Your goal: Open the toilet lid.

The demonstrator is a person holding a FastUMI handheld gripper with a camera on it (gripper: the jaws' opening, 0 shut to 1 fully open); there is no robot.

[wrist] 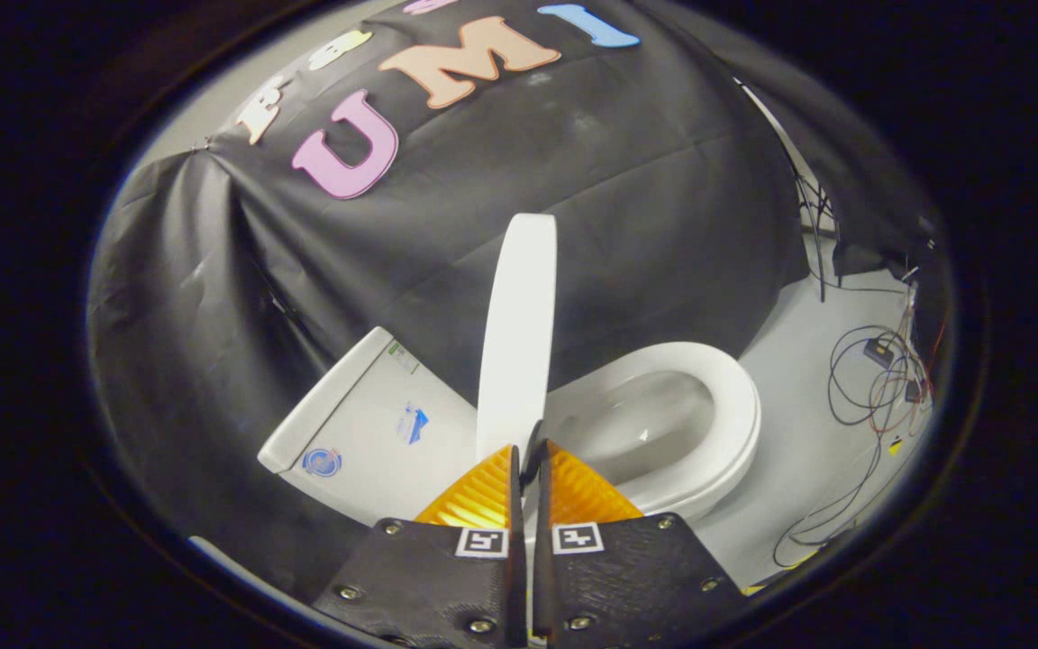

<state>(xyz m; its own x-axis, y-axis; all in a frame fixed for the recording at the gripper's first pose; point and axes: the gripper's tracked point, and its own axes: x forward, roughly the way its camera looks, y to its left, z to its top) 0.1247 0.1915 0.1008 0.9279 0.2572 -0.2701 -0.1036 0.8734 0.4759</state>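
Tongs (pixel 529 455) clenched on the toilet lid (pixel 519 333) edge; we hold it upright above the seat (pixel 735 406); we judge a slipping grip could let it slam down.

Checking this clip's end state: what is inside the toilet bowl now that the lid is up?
The lid stands raised, just ahead of the nearly closed gripper. Inside the seat, the bowl shows bare grey-white surface, nothing lying in it. Its near side sits hidden behind the lid and fingers.
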